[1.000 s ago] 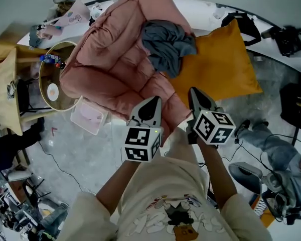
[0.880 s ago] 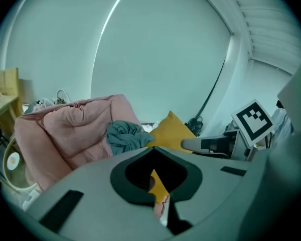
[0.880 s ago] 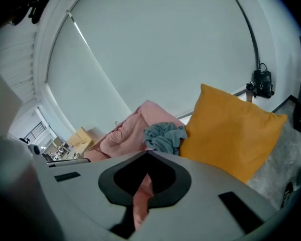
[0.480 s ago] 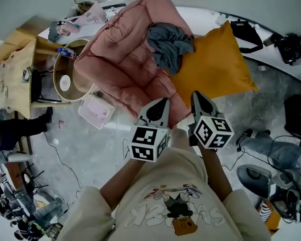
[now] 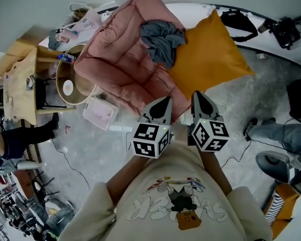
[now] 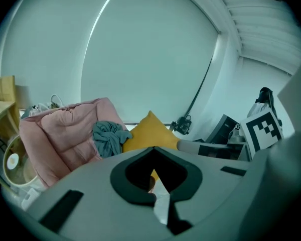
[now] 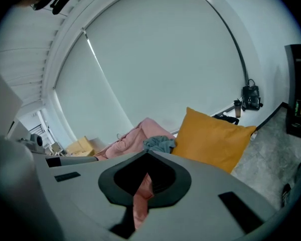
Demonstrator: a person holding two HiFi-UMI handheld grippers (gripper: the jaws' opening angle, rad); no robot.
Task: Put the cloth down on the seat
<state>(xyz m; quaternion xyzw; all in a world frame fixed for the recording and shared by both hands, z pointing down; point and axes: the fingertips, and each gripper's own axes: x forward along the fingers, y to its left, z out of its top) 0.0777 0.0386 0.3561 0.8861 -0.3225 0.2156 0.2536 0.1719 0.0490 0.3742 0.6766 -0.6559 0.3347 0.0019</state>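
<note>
Cloth (image 5: 161,38) crumpled on quilted seat (image 5: 115,64).

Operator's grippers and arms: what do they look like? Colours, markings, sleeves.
The left gripper and right gripper are matching light grey shells that taper to a point, each with a black-lined, teardrop-shaped opening behind the tips. Each carries a white cube with black square markers. The person wears a cream short-sleeved shirt with a cartoon print.

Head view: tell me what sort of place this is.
Probably a lounge corner in a cluttered studio or workroom: a pink padded seat and a yellow cushion lie on the floor, with camera gear and a round table nearby.
</note>
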